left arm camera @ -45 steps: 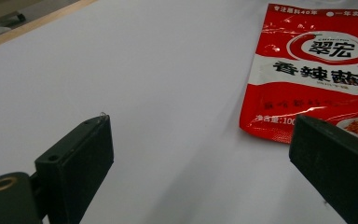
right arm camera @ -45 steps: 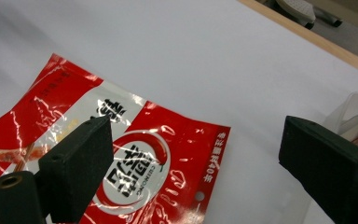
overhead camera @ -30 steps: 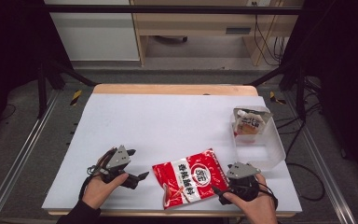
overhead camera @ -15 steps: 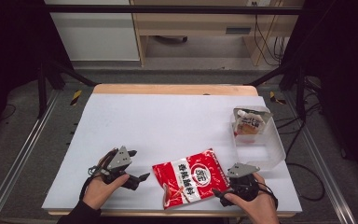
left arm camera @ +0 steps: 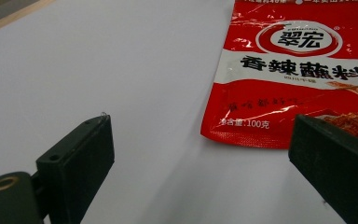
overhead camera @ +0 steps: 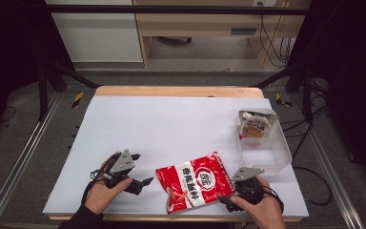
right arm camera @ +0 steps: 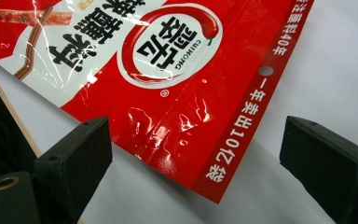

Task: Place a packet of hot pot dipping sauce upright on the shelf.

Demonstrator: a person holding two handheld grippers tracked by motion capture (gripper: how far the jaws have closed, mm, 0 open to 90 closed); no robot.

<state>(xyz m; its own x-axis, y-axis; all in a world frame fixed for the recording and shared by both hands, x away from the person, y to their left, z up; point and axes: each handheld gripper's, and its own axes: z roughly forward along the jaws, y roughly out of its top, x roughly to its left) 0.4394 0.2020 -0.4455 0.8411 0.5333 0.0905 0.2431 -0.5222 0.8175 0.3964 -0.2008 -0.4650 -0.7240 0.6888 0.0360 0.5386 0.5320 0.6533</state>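
white table (overhead camera: 171, 129) bears red packet (overhead camera: 195, 181), dark room around

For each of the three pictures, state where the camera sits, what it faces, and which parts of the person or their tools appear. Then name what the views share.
High view: above the person's side, facing forward and down on the table; both hands, left tool and right tool show.
Left gripper view: on the left tool, facing the red packet; its open jaws show.
Right gripper view: on the right tool, facing the packet's corner; its open jaws show.
Shared: the red packet.
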